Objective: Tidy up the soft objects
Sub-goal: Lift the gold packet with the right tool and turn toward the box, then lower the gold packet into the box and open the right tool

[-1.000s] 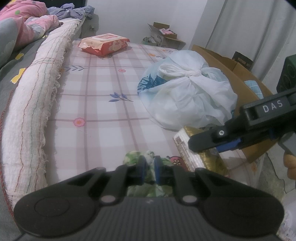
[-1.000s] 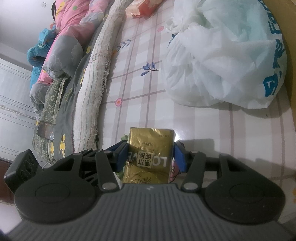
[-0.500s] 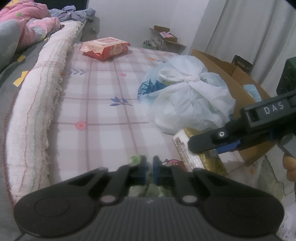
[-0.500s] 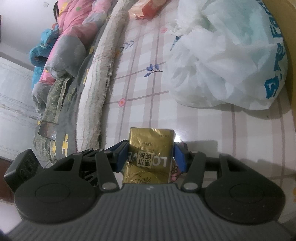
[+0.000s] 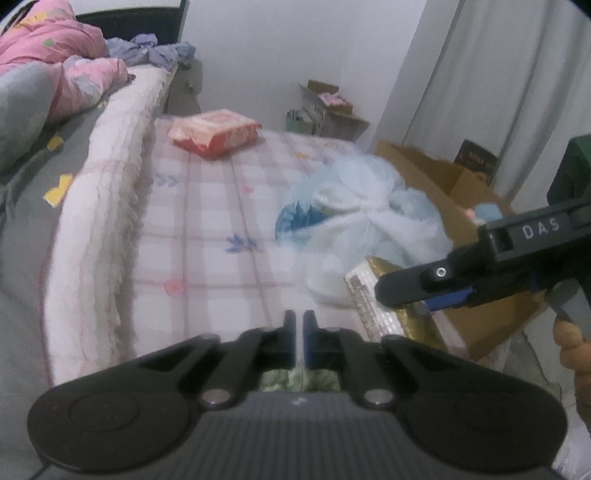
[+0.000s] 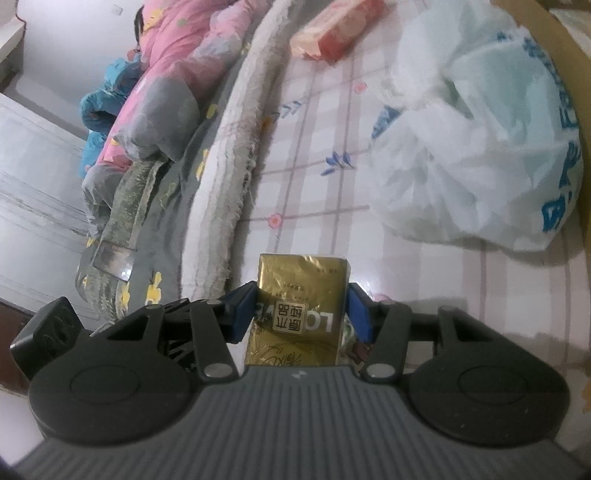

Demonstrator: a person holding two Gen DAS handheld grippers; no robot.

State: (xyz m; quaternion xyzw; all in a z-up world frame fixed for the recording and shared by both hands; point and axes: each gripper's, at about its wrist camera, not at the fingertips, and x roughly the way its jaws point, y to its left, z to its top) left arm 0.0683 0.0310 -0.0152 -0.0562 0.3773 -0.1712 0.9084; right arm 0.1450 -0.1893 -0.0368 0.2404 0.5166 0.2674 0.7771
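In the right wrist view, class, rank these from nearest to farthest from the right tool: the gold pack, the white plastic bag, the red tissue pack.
1. Gold pack: clamped between the pads of the right tool.
2. White plastic bag: ahead on the right, on the checked sheet.
3. Red tissue pack: far end of the bed, top centre.

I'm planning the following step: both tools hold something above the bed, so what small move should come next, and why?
Probably carry both a little further toward the cardboard box. The right tool grips the gold pack, the left tool is shut on green patterned fabric, and the white plastic bag lies between them and the box.
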